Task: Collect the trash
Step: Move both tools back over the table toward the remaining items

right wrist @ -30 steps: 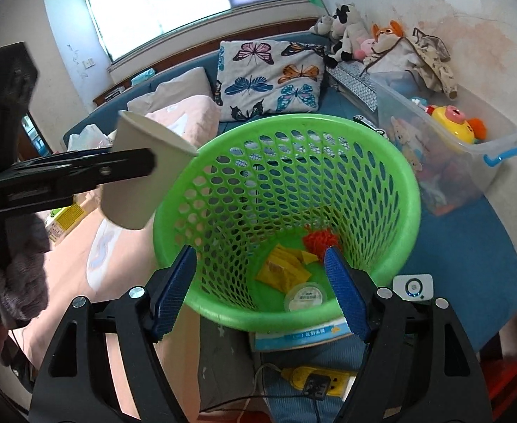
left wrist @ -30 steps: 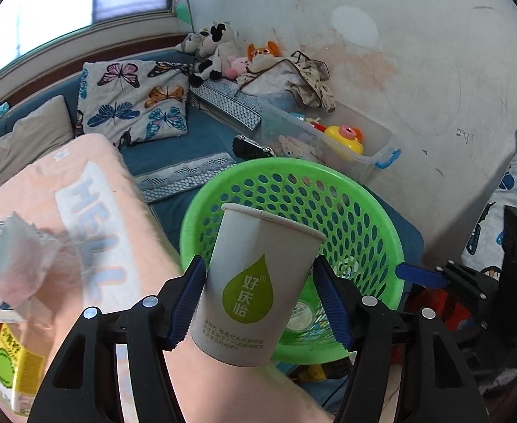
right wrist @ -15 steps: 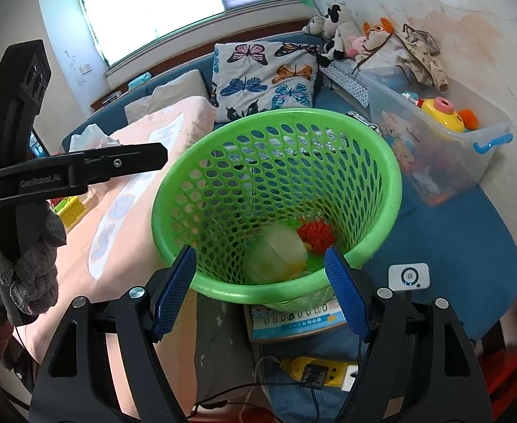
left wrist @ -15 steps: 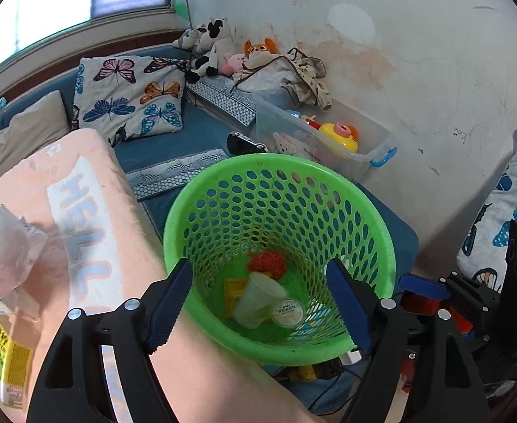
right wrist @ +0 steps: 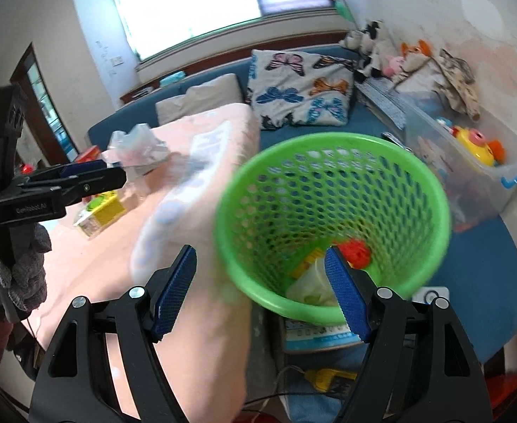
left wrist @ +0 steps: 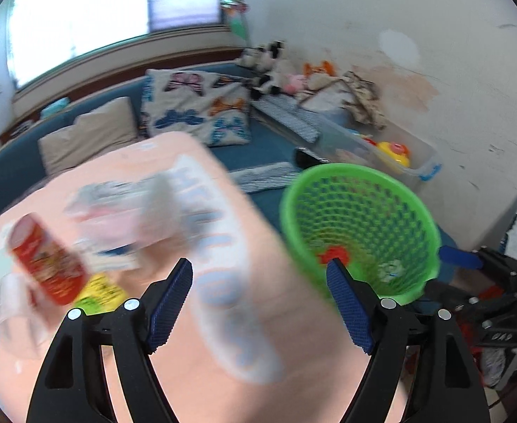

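Left claw [left wrist: 258, 303] is wide, nothing between the blue pads, hanging over the peach blanket [left wrist: 223, 246] with pale block lettering. Right claw [right wrist: 260, 290] is also wide and empty, pointing into the green perforated basket [right wrist: 431, 190].

Left wrist view only, heavily smeared: a red snack can [left wrist: 47, 264] lies tilted on the blanket at the left, a yellow-green carton [left wrist: 99, 294] just below it, and a crumpled clear plastic bag [left wrist: 124, 211] just behind. Probably a pale wrapper edge at far left, too blurred to tell. The basket sits right of the claw, with a red crumpled item [left wrist: 334, 255] at its bottom and the right claw's black frame beyond.

Right wrist view only: deeper look into the basket. The white paper cup [right wrist: 311, 287] lies on its side at the bottom, partly behind the right pad, touching a yellow wrapper [right wrist: 308, 262], with the red item [right wrist: 355, 252] just beside. The basket stands on a blue-and-white printed box [right wrist: 315, 333]; a yellow plug with a cable [right wrist: 323, 377] lies below. The left claw shows side-on at the left, held by a grey-gloved hand [right wrist: 11, 271], its tips near the plastic bag [right wrist: 138, 151] and above the carton [right wrist: 105, 208].

Both views: butterfly pillow [right wrist: 300, 88], plush toys [right wrist: 382, 49], clear storage bin [right wrist: 487, 176] with a yellow toy along the wall.
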### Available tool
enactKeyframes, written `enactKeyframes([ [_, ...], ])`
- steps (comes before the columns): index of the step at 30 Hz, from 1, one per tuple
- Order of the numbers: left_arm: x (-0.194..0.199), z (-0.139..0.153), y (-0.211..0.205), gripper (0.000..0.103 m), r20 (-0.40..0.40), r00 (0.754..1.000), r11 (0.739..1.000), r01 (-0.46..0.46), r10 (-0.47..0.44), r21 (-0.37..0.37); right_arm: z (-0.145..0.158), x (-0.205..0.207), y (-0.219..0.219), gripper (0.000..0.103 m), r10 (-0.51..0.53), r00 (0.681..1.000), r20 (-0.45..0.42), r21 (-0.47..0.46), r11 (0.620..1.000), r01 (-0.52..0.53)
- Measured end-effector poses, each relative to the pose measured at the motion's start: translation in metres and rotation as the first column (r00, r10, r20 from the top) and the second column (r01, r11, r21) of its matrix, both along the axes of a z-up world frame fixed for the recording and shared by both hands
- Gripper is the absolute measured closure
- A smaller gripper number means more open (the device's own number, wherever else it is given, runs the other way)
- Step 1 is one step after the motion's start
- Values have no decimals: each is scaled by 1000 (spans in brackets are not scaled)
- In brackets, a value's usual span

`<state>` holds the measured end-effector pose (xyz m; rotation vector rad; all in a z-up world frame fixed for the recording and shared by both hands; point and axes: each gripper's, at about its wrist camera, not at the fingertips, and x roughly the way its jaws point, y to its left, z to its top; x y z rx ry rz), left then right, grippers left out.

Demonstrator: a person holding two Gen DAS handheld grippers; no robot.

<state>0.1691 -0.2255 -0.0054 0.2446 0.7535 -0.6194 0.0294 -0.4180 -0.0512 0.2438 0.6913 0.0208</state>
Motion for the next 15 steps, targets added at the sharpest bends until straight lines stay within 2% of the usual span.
enactKeyframes([
  [7,18,10,79,27,16,982,982,-189,189,1,16,21,40,28,83,996,23,-8,997,-83],
  [12,36,17,137,25,17,944,944,-330,330,9,25,37,74,28,146,989,31,-23,989,-145],
  [15,52,19,173,22,9,904,904,-428,428,23,27,51,96,28,186,982,22,-26,982,-185],
])
